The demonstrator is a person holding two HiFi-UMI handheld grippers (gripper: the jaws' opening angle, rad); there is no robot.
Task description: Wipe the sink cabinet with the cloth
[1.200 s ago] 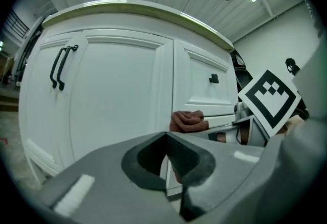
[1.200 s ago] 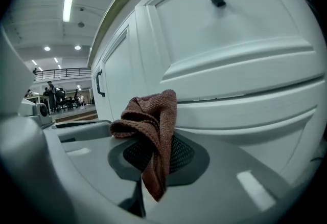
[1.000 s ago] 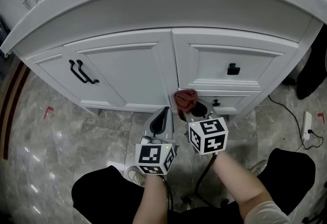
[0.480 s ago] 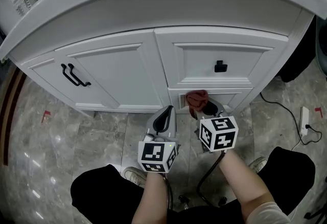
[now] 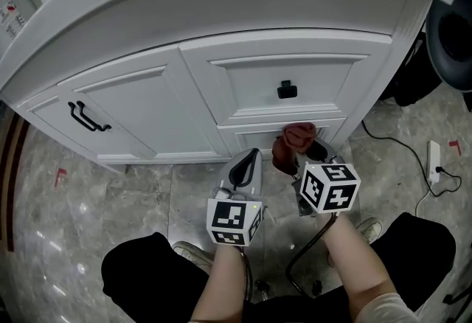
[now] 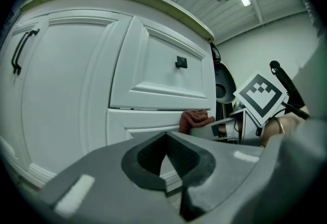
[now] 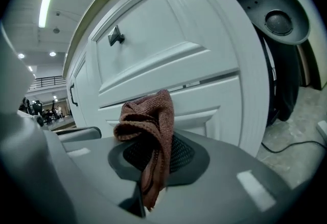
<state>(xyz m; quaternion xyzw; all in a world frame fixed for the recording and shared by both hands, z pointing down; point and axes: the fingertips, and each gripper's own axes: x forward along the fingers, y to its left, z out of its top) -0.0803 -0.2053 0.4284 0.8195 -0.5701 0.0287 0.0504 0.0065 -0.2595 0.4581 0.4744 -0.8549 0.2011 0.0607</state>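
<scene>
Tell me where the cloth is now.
Head view, right of centre: the cloth is pinched in the right tool, in front of the lower drawer, below the black knob.

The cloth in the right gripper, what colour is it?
Reddish brown. The cloth shows best in the right gripper view.

Looking steeply down from the head, well back, at the cabinet (image 5: 147, 93) front and floor (image 5: 110, 196). Riding the left gripper (image 5: 251, 155), facing up along that front from low and near. Riding the right gripper (image 5: 295, 157), even nearer. Sharing the knob (image 5: 287, 89) and cloth (image 5: 295, 136) across all three.
</scene>
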